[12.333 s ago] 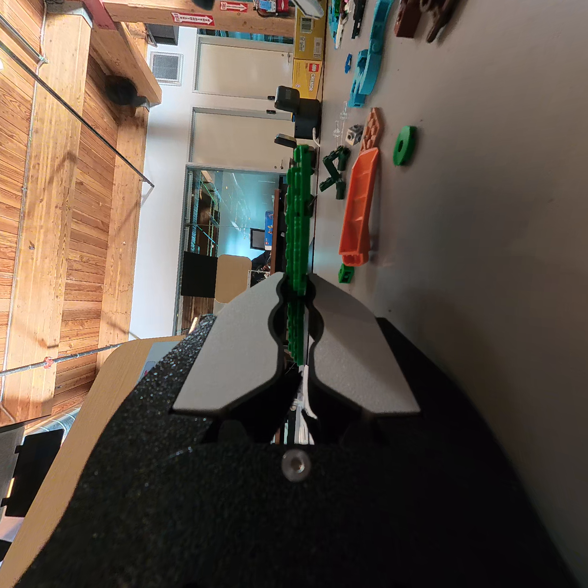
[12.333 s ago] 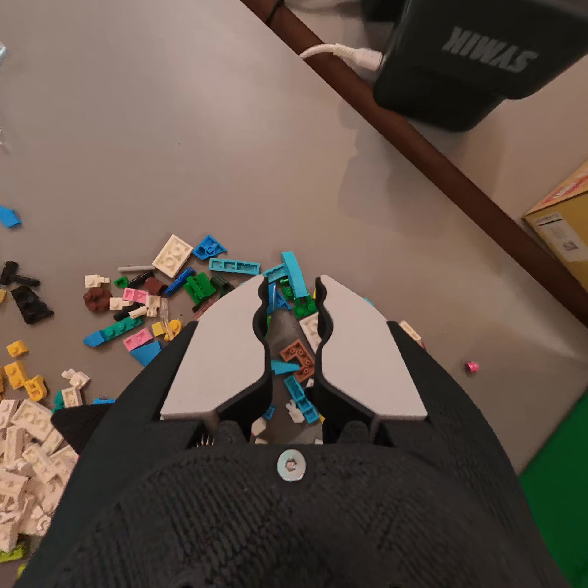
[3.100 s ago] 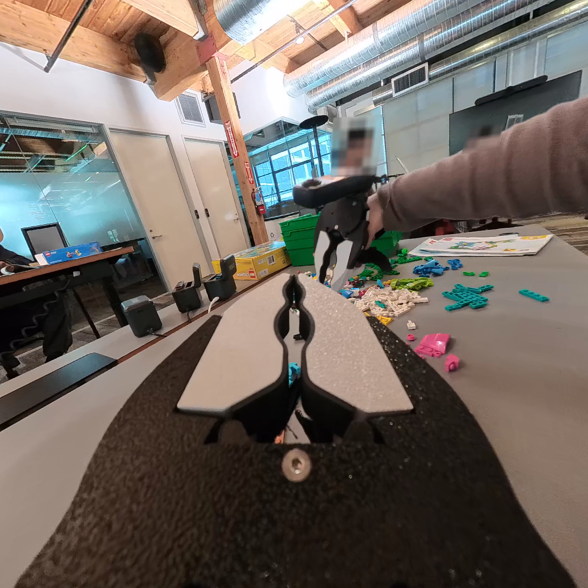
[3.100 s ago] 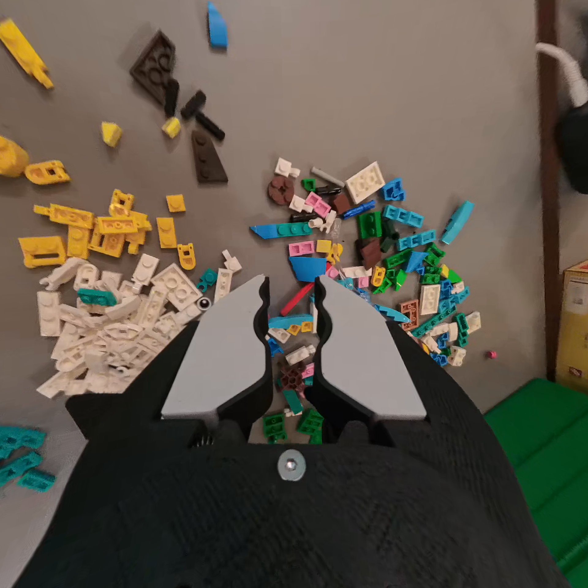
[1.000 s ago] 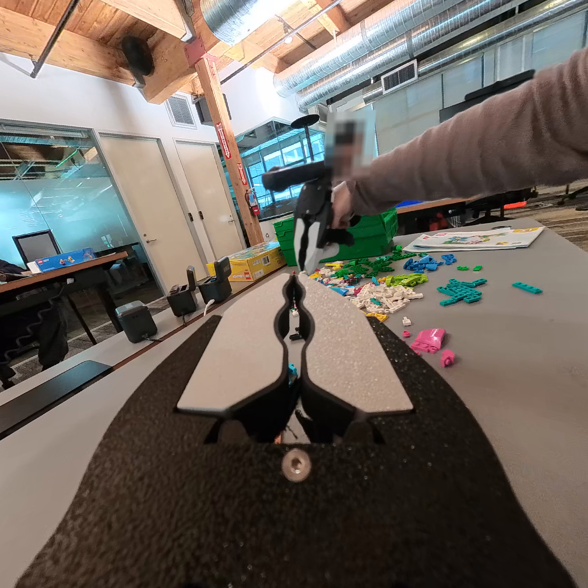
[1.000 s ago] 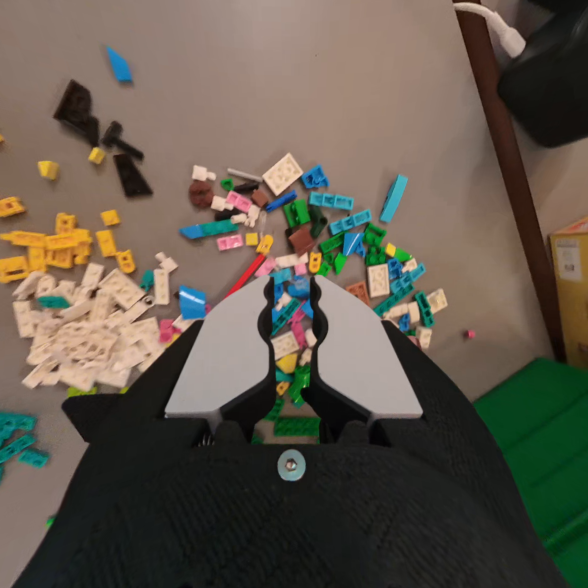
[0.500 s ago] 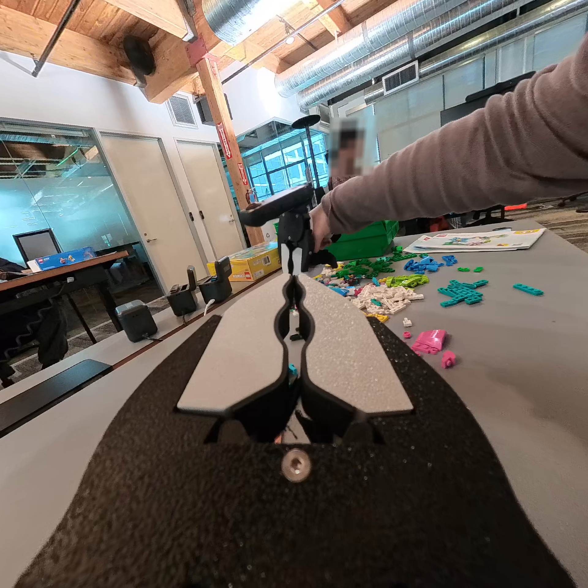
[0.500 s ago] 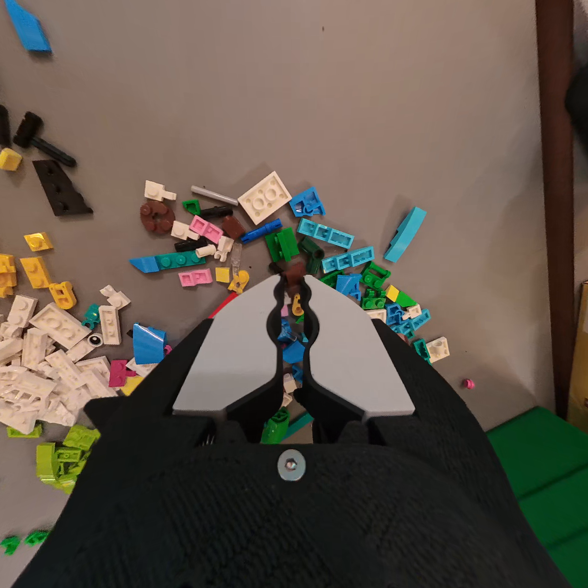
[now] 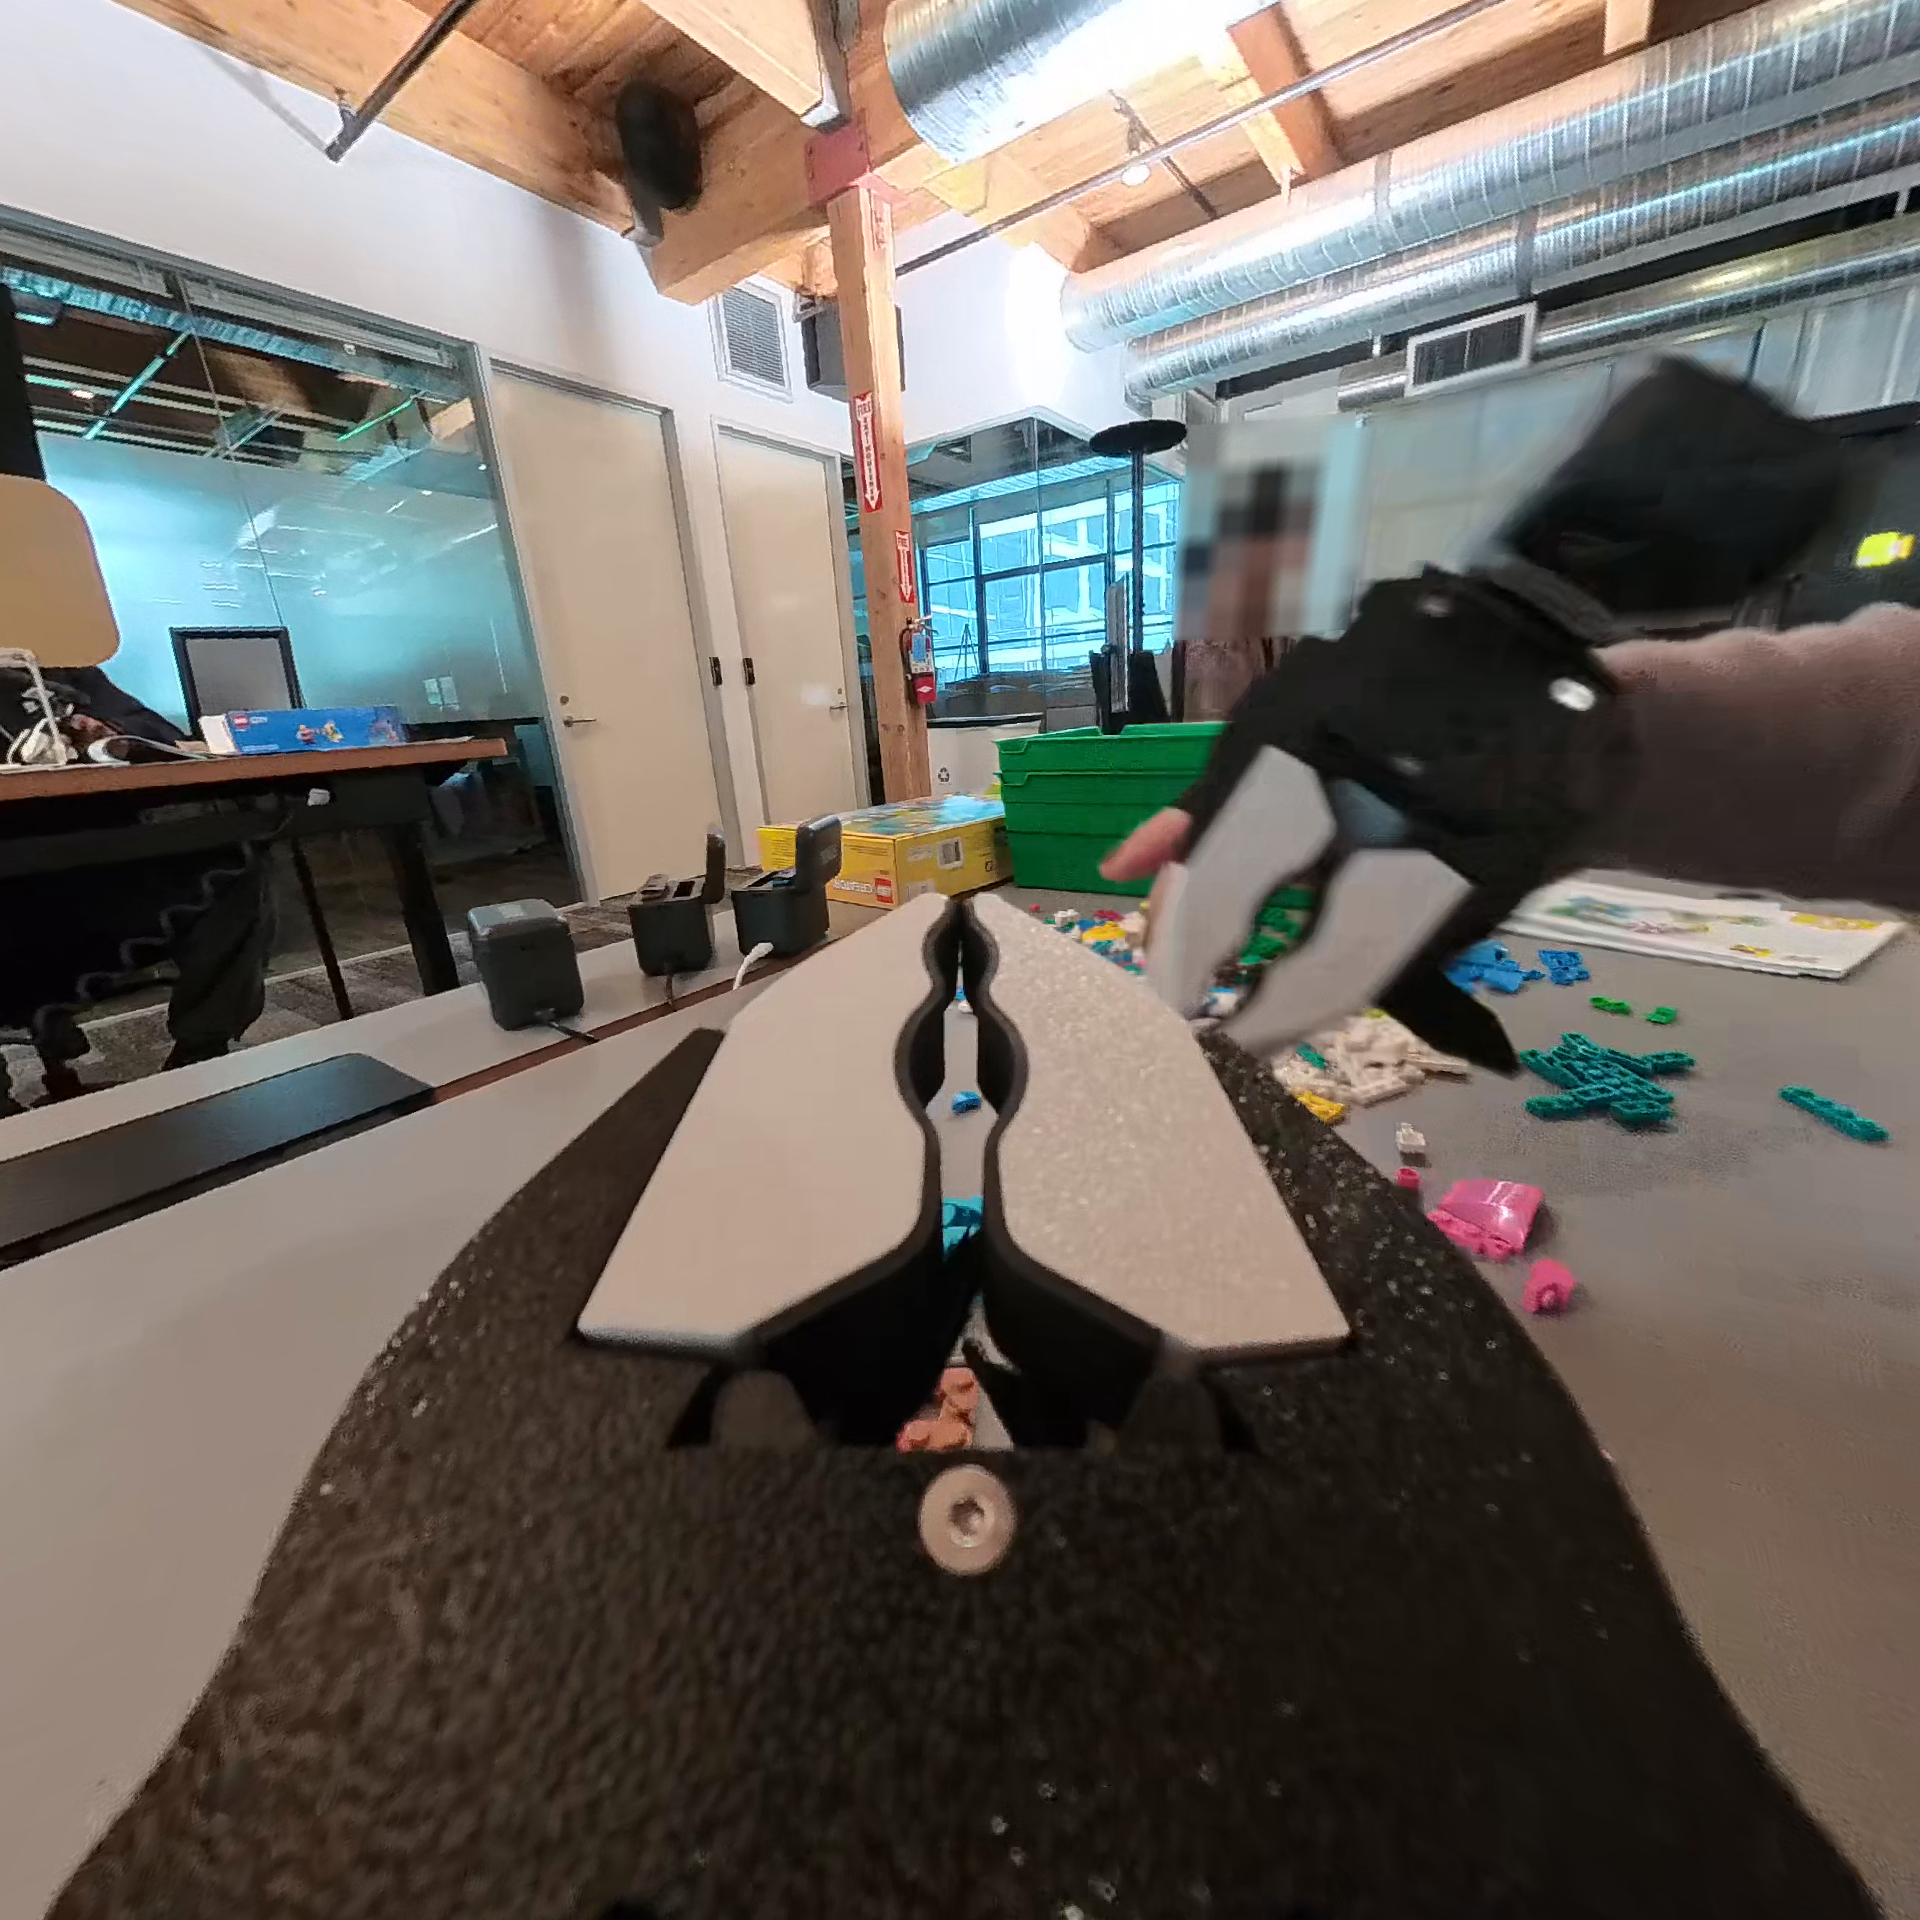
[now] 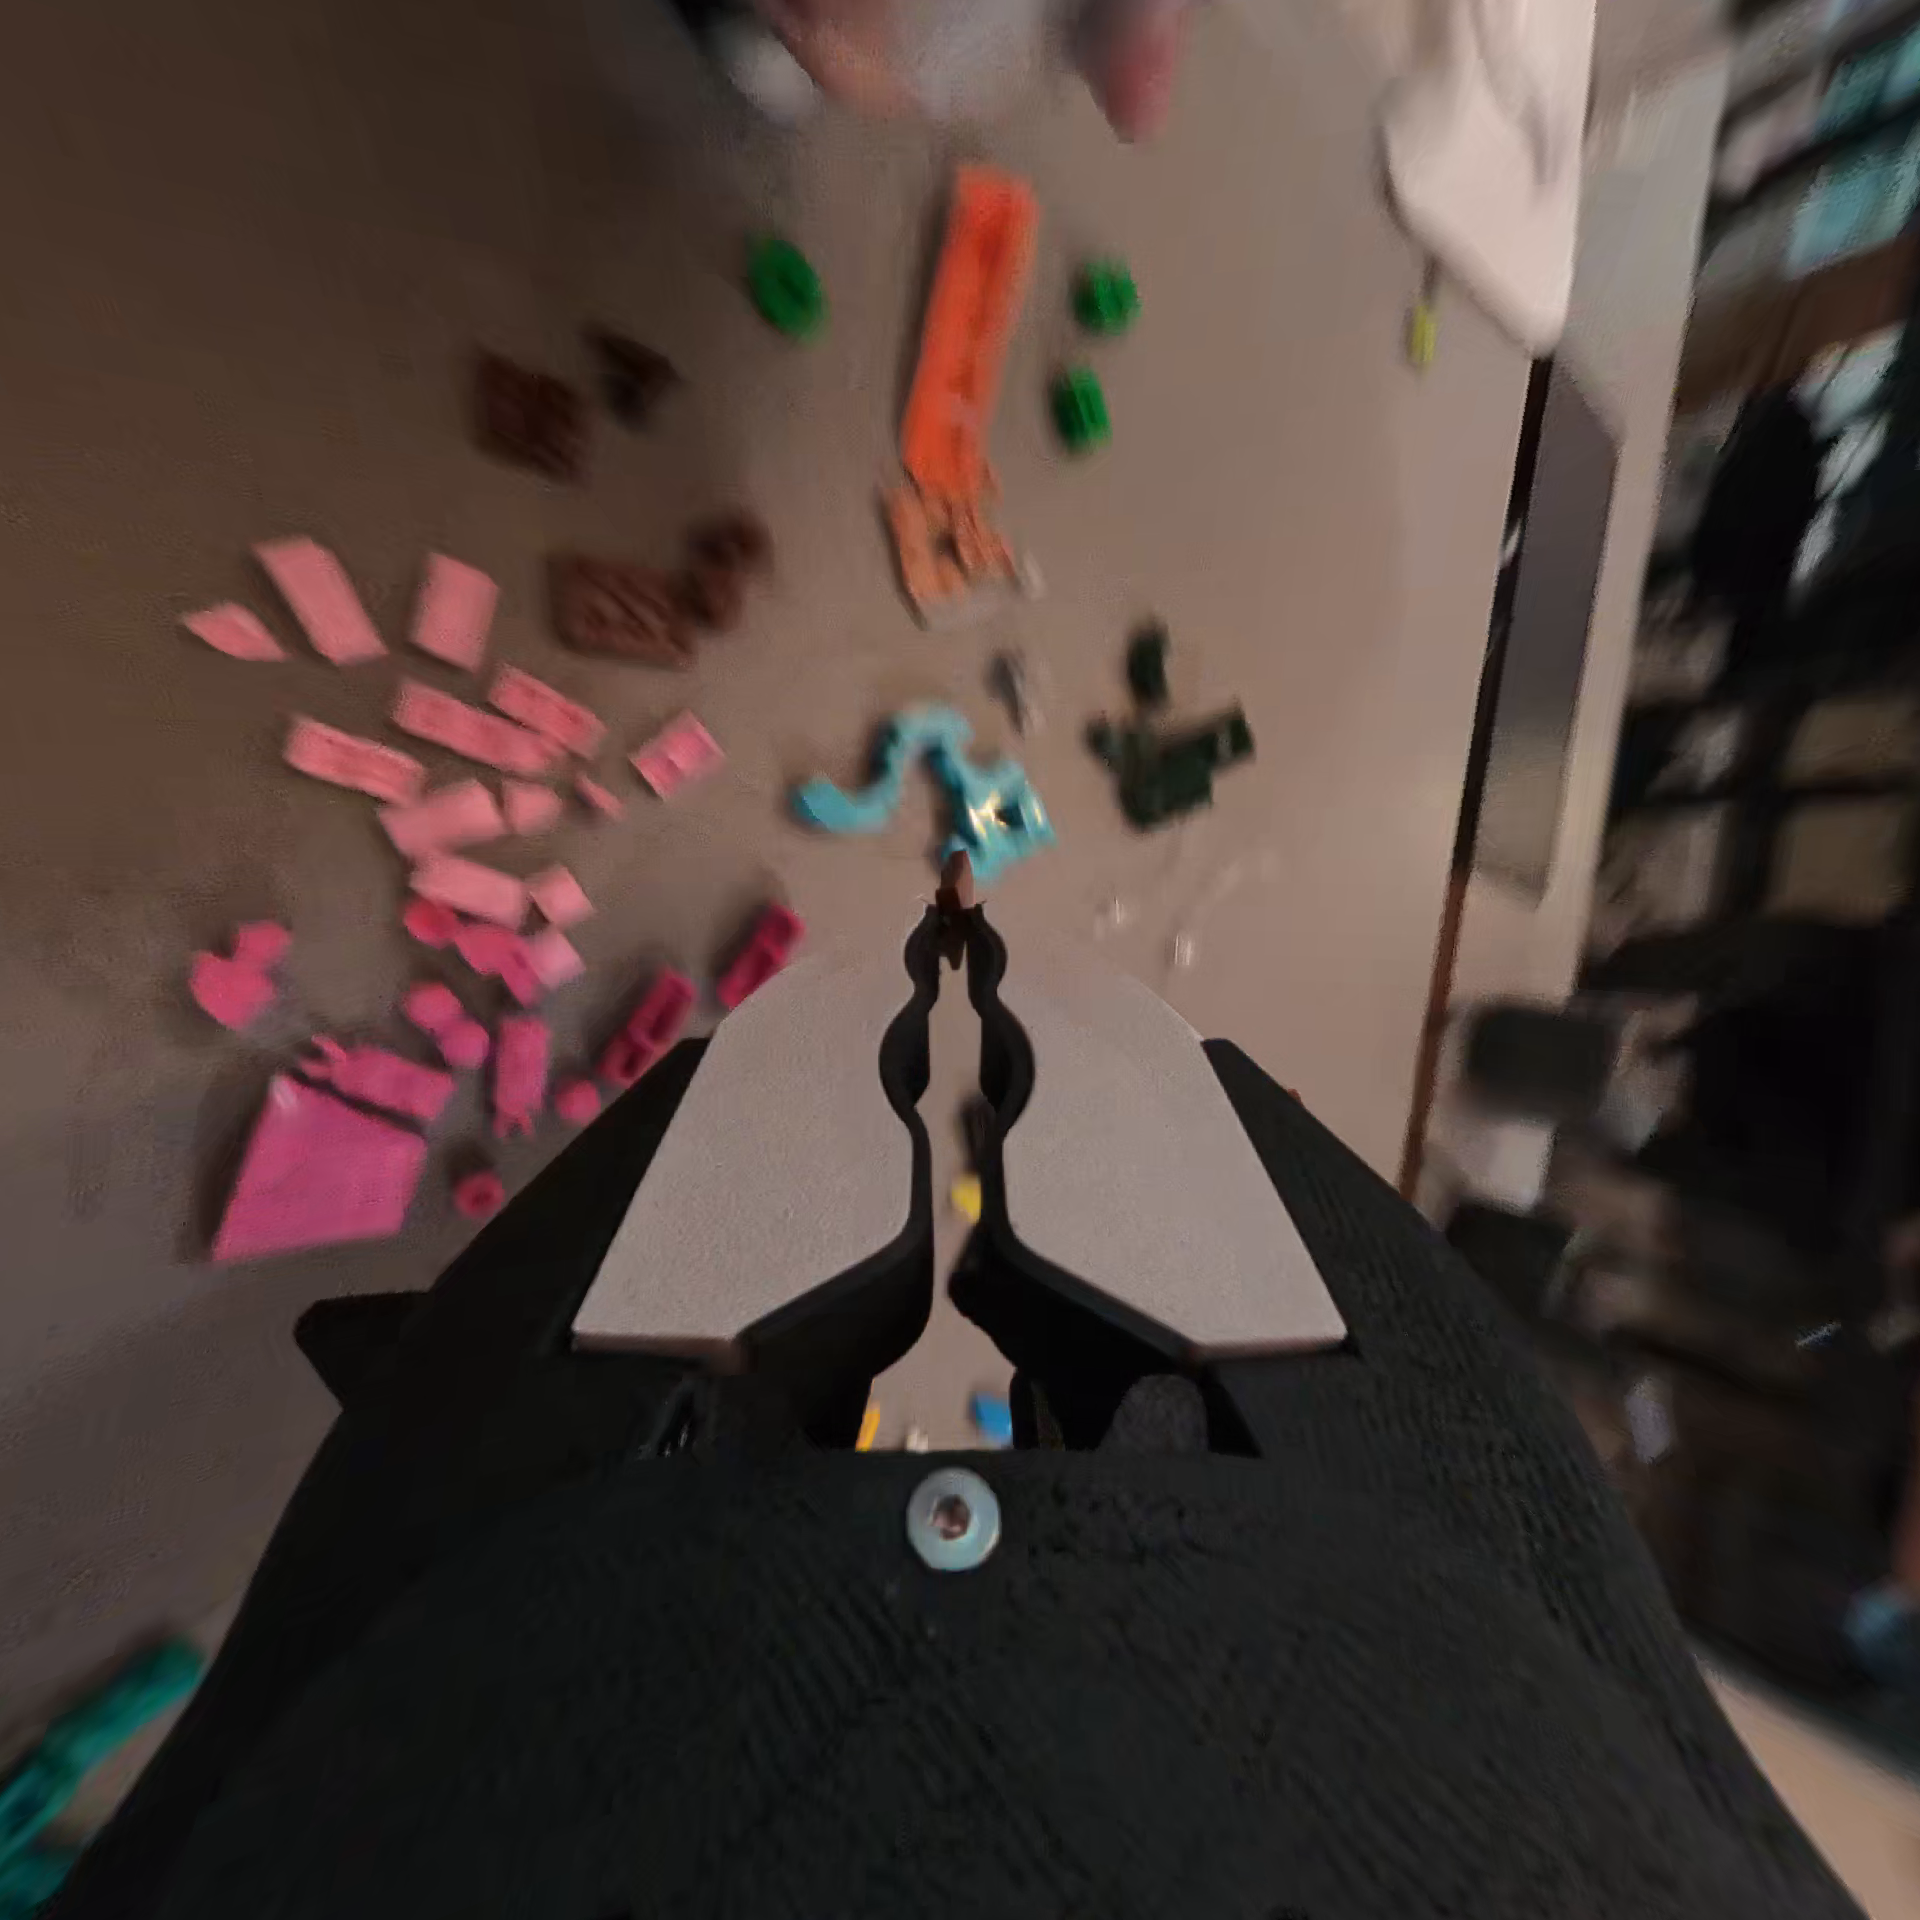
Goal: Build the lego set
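My left gripper [image 9: 961, 914] is shut and empty, held low over the grey table [image 9: 1714, 1247]. My right gripper [image 10: 951, 914] is shut on a small brown lego piece [image 10: 954, 878] that sticks out past its tips. It also shows blurred in the left wrist view [image 9: 1195, 1003], just right of my left gripper's tips and above the mixed brick pile [image 9: 1351, 1049]. Below it, in the blurred right wrist view, lie pink pieces [image 10: 457, 831], an orange assembly [image 10: 966, 384], brown plates [image 10: 623, 613], a light blue piece [image 10: 914, 779] and dark green pieces [image 10: 1169, 758].
A person's sleeved arm [image 9: 1766, 758] reaches in from the right. Teal pieces [image 9: 1600, 1081], magenta pieces [image 9: 1486, 1216] and an instruction booklet [image 9: 1704, 925] lie on the table. Green bins [image 9: 1081, 790], a yellow box [image 9: 894, 852] and chargers [image 9: 665, 914] stand behind the far edge.
My right gripper closed on a brown piece in the mixed pile, lifted it and swung fast toward my left gripper, over the pink and orange pieces. My left gripper stayed shut and nearly still.
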`<state>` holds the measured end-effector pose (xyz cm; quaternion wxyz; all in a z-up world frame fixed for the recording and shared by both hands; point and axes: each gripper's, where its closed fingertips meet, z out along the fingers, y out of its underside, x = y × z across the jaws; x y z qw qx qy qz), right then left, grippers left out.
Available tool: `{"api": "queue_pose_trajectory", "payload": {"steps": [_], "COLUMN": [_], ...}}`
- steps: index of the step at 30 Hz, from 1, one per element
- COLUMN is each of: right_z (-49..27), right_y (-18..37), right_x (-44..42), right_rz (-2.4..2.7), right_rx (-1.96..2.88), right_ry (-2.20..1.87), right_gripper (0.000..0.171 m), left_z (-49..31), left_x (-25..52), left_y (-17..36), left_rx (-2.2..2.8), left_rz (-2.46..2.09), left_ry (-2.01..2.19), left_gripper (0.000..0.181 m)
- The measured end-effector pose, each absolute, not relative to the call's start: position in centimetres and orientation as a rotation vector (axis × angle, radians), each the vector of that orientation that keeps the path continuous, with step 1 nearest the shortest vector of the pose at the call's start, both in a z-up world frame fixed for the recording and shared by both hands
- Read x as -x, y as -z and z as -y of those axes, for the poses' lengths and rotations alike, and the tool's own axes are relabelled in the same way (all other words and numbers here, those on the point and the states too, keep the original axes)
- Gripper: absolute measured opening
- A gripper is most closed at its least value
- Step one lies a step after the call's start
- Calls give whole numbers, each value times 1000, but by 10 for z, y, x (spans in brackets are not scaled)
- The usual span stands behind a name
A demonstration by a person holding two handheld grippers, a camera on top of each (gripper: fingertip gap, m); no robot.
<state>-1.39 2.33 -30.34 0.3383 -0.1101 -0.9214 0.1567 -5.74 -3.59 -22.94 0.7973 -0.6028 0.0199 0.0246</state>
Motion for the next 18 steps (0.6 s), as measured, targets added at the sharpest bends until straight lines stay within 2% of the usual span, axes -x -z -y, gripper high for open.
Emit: {"api": "queue_pose_trajectory", "payload": {"steps": [4,9,11,15,18], "right_z": [28,46,51,53,11], "right_y": [319,333,336,332,304], "right_x": [3,1,1,-11,-5], "right_rz": [2360,2418,2438,2523,2463], "right_rx": [-52,-101,-84,33,292], "right_ry": [-367,-395,-419,-539,-634], "right_gripper": [3,3,4,27,24], "left_z": [36,36,36,36,36], "left_x": [61,59,59,59,58], "left_y": [229,229,229,229,229], "left_rx": [1291,1291,1291,1290,1291], "left_rz": [-17,-29,-32,-33,-39], "left_ry": [-38,-39,-39,-36,-37], "left_gripper": [0,0,0,0,0]}}
